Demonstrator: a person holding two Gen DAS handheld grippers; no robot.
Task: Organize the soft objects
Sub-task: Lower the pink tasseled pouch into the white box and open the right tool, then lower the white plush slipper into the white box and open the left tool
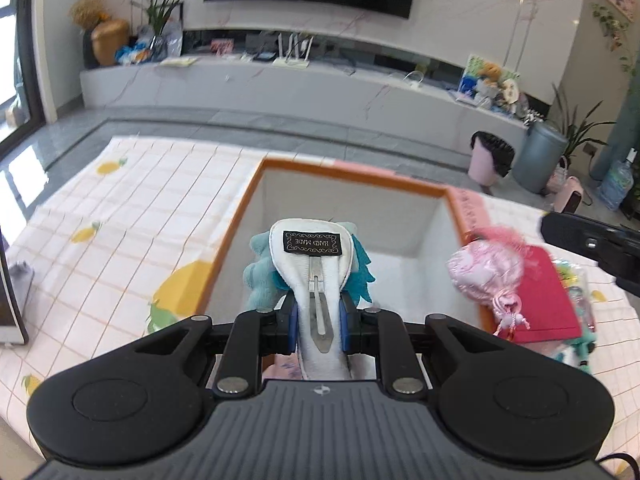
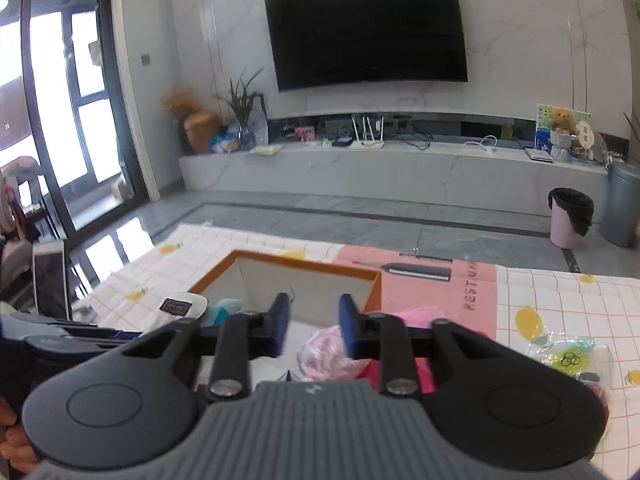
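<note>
In the left wrist view, my left gripper (image 1: 318, 320) is shut on a white plush pouch (image 1: 308, 236) with teal fringe, a black "HAND MADE" label and a zipper. The pouch is held over the orange-rimmed box (image 1: 240, 216), whose white inside shows no contents. A pink drawstring pouch (image 1: 486, 272) lies by the box's right rim on a flat magenta item (image 1: 548, 300). My right gripper (image 2: 314, 322) is open above the box's near edge, with nothing between its blue pads (image 2: 280, 320). The pink pouch (image 2: 324, 354) lies just below its right pad.
A lemon-print cloth (image 1: 120, 220) covers the table. A pink mat (image 2: 432, 300) with a dark pen-like item (image 2: 418, 270) lies beyond the box. A clear plastic packet (image 2: 572, 356) lies at the right and a tablet (image 2: 50, 280) stands at the left. Two bins (image 2: 570, 216) stand on the floor.
</note>
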